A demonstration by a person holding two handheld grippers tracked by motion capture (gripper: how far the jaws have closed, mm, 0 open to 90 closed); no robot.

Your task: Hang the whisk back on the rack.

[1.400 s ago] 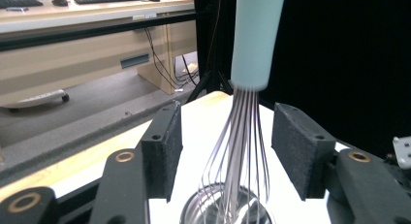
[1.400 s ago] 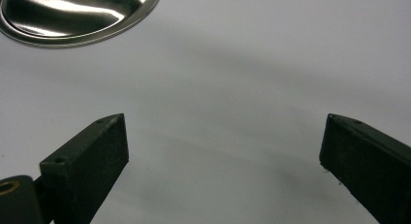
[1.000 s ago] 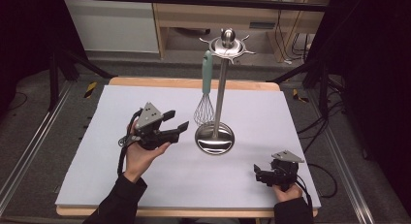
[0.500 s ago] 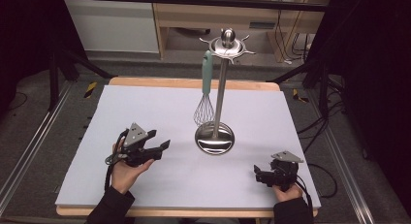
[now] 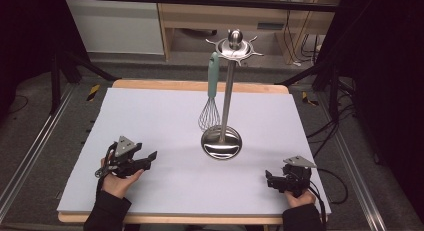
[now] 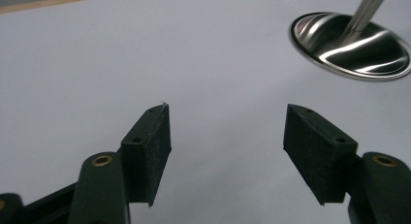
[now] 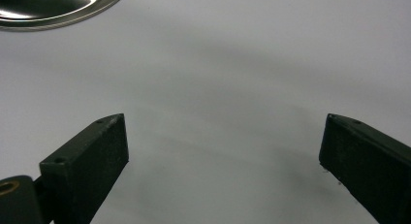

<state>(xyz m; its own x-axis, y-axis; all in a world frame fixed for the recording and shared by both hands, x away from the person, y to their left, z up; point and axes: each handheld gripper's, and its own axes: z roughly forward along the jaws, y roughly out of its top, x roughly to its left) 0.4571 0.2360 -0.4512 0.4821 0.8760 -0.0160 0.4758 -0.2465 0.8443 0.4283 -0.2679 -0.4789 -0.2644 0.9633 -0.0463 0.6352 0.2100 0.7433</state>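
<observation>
- The whisk (image 5: pixel 210 98) hangs upright on the stand (image 5: pixel 222 141), wires down.
- The left tongs (image 5: pixel 145 161) now sit lower and nearer the counter (image 5: pixel 165 116) edge, empty, jaws just widened.
- The right tongs (image 5: pixel 270 181) gape empty.

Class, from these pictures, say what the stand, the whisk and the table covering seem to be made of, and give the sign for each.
Stand: polished metal, likely steel; its round base mirrors light.
Whisk: thin metal wires; matte teal handle, perhaps plastic or silicone.
Table covering: smooth matte pale sheet, possibly paper or board; the wooden table edge shows beyond it.
</observation>
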